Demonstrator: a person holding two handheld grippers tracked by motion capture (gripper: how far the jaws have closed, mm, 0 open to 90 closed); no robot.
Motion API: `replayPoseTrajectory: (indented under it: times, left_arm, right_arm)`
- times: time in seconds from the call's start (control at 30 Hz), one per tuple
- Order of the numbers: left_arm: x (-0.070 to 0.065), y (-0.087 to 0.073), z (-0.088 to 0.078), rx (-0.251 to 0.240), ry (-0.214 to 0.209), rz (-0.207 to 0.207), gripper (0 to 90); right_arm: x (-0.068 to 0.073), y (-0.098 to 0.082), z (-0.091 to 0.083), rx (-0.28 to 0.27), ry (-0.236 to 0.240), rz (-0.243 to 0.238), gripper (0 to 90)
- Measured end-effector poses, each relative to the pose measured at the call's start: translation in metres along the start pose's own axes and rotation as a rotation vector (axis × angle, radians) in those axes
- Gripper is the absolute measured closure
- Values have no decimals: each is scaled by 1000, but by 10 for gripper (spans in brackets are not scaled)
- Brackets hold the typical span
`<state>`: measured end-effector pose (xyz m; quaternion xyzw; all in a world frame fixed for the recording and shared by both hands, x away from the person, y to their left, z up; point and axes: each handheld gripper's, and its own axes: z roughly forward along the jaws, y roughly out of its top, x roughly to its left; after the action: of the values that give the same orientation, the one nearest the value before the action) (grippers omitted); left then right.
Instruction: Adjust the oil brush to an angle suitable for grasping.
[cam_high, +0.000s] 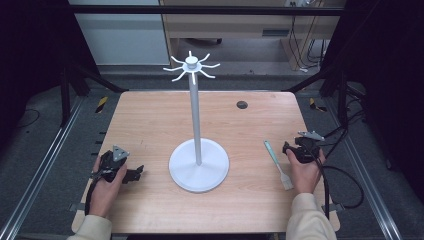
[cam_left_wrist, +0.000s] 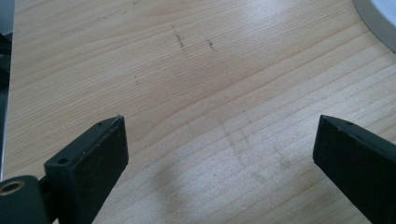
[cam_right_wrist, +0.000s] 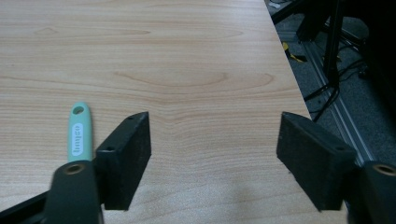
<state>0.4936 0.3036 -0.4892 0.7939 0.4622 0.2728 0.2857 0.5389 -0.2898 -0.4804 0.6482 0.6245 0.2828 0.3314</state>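
On the table (cam_high: 150, 125), just left of my right gripper (cam_right_wrist: 215, 154), the green-handled utensil (cam_high: 278, 164) lies unheld; both my grippers gape empty, left gripper (cam_left_wrist: 219, 154) too, so hanging it on the white rack (cam_high: 192, 67) remains undone

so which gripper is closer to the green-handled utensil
The right gripper: the green-handled utensil lies just beside it near the table's right edge, while the left gripper sits across the white stand's base.

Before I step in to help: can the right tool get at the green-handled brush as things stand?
Probably yes. The right tool is open and empty, just beside the brush, which lies flat on bare table with nothing between them. The white stand sits well clear of both.
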Motion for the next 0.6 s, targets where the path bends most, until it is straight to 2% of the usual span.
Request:
replayPoseTrajectory:
  times: [0.07,0.1,0.13,0.17,0.2,0.23,0.27,0.3,0.33,0.43,0.47,0.57,0.6]
  left_arm:
    - [0,0,0,-3,-1,0,28]
    - [0,0,0,-3,-1,0,28]
    - [0,0,0,-3,-1,0,28]
    - [0,0,0,-1,-1,1,28]
    - [-1,0,0,0,-2,2,28]
    - [-1,0,0,1,-2,3,28]
    - [-1,0,0,0,-2,3,28]
    - [-1,0,0,-2,-2,3,28]
    - [-1,0,0,-4,-2,3,28]
    - [0,0,-1,-6,0,0,28]
    - [0,0,0,-2,1,1,28]
    - [0,0,0,1,1,3,29]
    - [-1,1,0,-2,1,4,28]
  right_arm:
    - [1,-1,1,11,-8,-17,380]
    - [1,-1,1,11,-8,-17,380]
    - [2,-2,1,24,4,-32,453]
    - [2,-2,1,24,4,-32,453]
    - [3,-2,1,26,10,-35,497]
    - [4,-2,1,26,21,-48,541]
    - [7,-3,0,27,42,-54,628]
    - [9,-3,-1,30,61,-63,667]
    - [9,-3,-1,30,61,-63,667]
    - [14,-6,0,58,112,-107,773]
    - [15,-6,0,58,122,-108,792]
    - [17,-7,-1,59,135,-112,823]
    - [18,-7,0,70,145,-130,853]
